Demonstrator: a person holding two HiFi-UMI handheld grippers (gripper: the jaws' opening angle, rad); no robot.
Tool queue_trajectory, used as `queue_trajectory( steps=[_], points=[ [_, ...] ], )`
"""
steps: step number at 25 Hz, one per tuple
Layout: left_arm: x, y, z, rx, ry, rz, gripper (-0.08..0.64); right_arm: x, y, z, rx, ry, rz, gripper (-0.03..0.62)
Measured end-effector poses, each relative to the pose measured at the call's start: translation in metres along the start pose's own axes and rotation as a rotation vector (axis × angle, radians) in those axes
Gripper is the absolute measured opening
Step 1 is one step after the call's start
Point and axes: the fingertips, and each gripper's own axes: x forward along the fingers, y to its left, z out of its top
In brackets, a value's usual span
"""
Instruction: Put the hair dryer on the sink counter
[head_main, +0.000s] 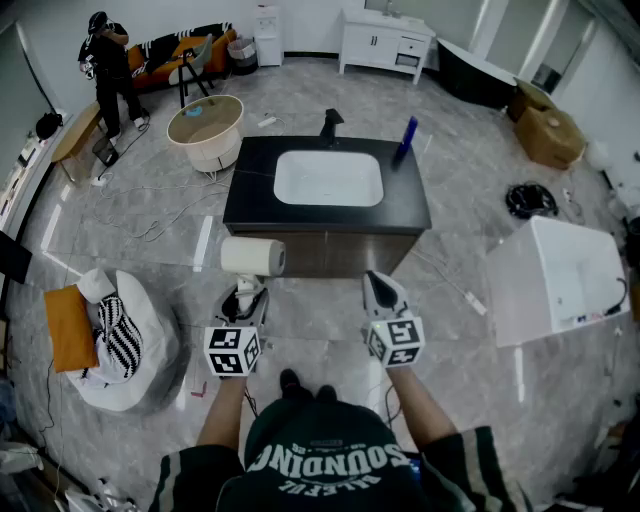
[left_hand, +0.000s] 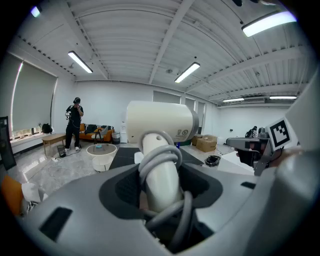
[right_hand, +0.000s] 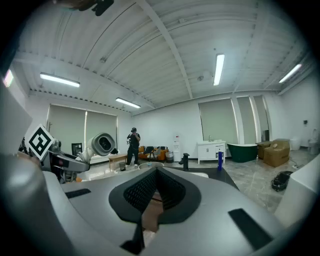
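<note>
The dark sink counter (head_main: 300, 212) carries a white basin. Just short of its near edge, the left claw (head_main: 244, 298) is clamped on the cord-wrapped handle of the white hair dryer (head_main: 252, 256). The right claw (head_main: 374, 282) is pressed together, empty.

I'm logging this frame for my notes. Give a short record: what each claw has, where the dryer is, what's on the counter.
left claw: shut on the hair dryer handle, cord looped round it
right claw: shut, empty
hair dryer: held short of the sink counter, not on it
on counter: faucet, blue bottle
</note>
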Motion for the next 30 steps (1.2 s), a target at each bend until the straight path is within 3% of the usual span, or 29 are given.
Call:
queue_trajectory(
  steps=[5,9,14,18,30],
  points=[
    [-0.005,0.010,-0.007,0.001,-0.001,-0.002,0.219,-0.001,0.017,-0.004,-0.003,0.005,0.012,0.000],
    [-0.004,0.012,-0.006,0.002,-0.006,-0.019,0.219,0.000,0.015,-0.019,0.009,0.027,-0.038,0.000],
    [-0.001,0.018,-0.007,0.005,-0.006,-0.032,0.219,0.002,0.026,-0.029,-0.003,0.095,-0.033,0.000],
    [0.006,0.027,-0.004,0.001,-0.007,-0.037,0.219,0.015,0.031,-0.025,0.024,0.054,-0.023,0.000],
    [0.031,0.065,-0.004,0.008,0.011,-0.073,0.219,0.054,0.044,-0.023,0.027,0.050,-0.056,0.000]
  ],
)
